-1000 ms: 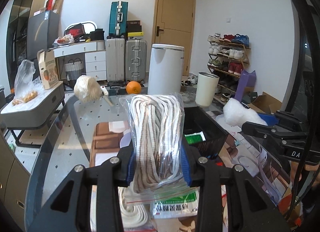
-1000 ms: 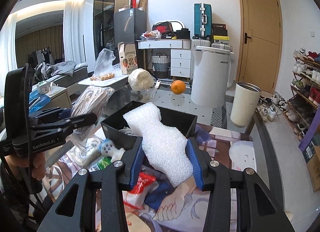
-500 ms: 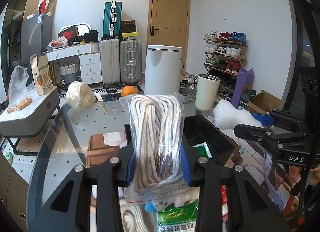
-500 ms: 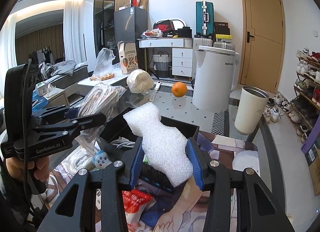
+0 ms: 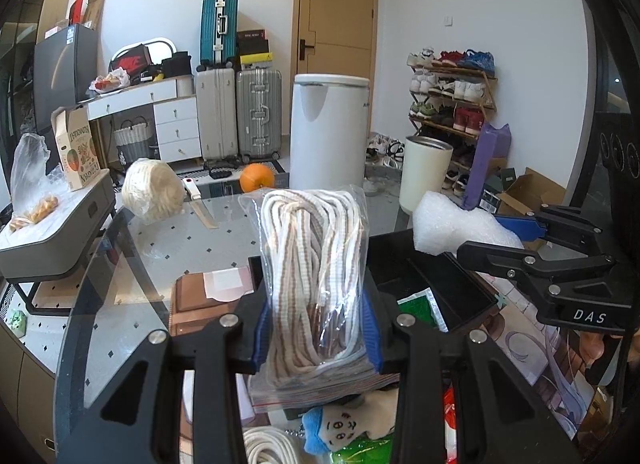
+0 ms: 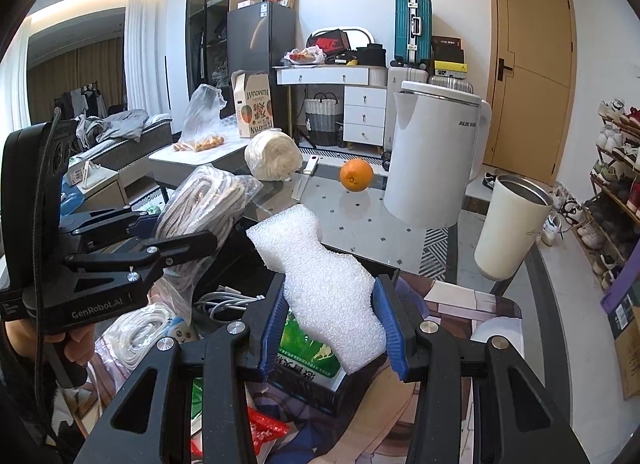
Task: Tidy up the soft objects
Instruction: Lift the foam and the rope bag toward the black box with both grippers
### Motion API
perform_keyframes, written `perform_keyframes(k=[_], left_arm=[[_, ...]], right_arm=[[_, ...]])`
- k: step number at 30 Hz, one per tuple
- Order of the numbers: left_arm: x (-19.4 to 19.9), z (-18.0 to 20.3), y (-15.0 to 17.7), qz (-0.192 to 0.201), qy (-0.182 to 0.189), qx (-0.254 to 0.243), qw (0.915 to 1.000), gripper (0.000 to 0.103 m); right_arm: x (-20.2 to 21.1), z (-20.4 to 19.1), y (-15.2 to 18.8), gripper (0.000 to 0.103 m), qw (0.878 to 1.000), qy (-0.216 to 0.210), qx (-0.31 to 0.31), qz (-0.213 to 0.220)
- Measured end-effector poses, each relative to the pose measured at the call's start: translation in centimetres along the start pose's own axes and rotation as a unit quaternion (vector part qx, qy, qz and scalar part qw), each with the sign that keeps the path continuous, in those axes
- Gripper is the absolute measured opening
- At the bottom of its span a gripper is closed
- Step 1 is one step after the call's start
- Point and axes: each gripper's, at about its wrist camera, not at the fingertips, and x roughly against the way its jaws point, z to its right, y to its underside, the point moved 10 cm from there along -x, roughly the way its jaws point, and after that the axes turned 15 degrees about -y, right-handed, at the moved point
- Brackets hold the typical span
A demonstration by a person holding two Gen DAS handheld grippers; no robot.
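Left wrist view: left gripper point(image 5: 318, 328) pinching a clear bag of striped rope point(image 5: 316, 272), long axis running up and away from the pads, loop end pointing forward. Just beyond and right of its fingertips, a black bin point(image 5: 448, 284) on the glass table point(image 5: 168, 248). Right wrist view: right gripper point(image 6: 334, 328) squeezing a white foam piece point(image 6: 320, 280), long axis tilted up and leftward, narrow end ahead over the bin.
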Motion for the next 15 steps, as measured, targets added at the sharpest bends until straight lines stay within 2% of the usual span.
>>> perform_keyframes(k=[15], left_arm=[[-3.2,1.2,-0.5,-0.006,0.007,-0.006,0.9999,0.036]], right_arm=[[-1.6,2.2,-0.1,0.043,1.000,0.017,-0.010,-0.010]])
